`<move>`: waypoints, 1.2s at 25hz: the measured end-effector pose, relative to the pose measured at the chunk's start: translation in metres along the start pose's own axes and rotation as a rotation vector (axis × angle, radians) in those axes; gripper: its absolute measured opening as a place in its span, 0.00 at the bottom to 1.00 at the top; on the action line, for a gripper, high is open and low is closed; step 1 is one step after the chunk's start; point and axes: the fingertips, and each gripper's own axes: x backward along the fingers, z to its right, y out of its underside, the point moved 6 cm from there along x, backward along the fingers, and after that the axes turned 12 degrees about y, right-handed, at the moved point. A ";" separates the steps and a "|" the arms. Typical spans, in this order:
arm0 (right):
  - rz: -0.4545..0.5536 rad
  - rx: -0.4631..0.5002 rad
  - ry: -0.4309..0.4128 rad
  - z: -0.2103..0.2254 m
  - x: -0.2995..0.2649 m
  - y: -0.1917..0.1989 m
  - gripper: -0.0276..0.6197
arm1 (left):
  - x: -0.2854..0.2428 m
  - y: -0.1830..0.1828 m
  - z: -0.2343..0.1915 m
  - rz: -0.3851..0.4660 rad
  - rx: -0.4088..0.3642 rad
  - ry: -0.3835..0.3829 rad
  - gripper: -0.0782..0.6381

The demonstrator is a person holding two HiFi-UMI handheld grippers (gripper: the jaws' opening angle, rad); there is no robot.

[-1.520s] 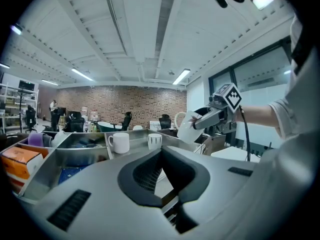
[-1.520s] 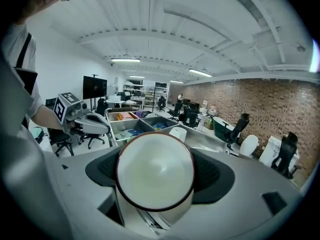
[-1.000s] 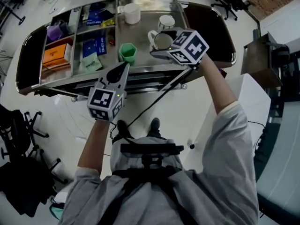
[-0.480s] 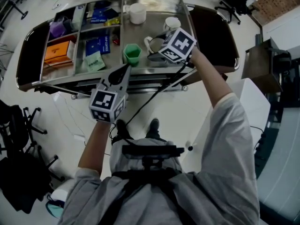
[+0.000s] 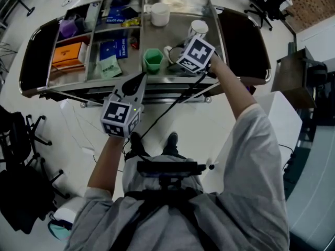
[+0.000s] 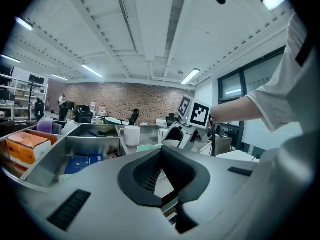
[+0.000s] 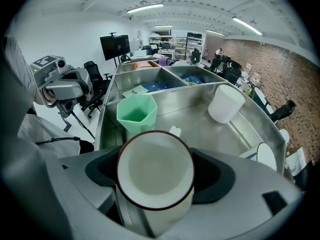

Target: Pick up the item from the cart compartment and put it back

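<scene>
Left tongs [image 5: 141, 76] barely shifted; right tongs [image 7: 156, 176] brought the mug [image 7: 154, 156] nearer the green cup [image 5: 153, 60].
Left tongs hang pressed together, empty, before the cart [image 5: 157, 81]; right of the green cup, the right tongs are clamped on the white, dark-rimmed mug over the big right compartment [image 5: 175, 27].

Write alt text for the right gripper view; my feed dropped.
The right gripper clasps a white mug with a dark rim, seen from above. Beyond it on the steel cart tray stand a green cup and, farther right, a white cup.
</scene>
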 end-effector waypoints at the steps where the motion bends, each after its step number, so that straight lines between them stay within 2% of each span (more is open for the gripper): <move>1: 0.001 0.005 0.000 -0.001 0.000 0.000 0.68 | 0.000 0.000 -0.001 0.001 0.001 -0.002 0.11; 8: -0.005 0.111 0.009 -0.008 0.000 -0.001 0.68 | -0.004 0.000 -0.001 0.010 0.006 0.000 0.11; 14: -0.014 0.129 0.014 -0.009 0.000 -0.004 0.69 | -0.006 0.003 0.000 -0.009 0.005 0.006 0.11; 17: -0.025 0.123 -0.002 -0.007 0.005 -0.006 0.74 | -0.006 0.006 0.000 0.002 0.023 0.007 0.11; 20: -0.006 0.122 -0.011 -0.005 0.013 -0.012 0.74 | -0.006 0.007 0.000 -0.002 0.017 0.007 0.11; 30: 0.079 0.106 0.040 -0.003 0.057 -0.017 0.73 | 0.001 -0.002 0.003 0.000 -0.001 0.005 0.11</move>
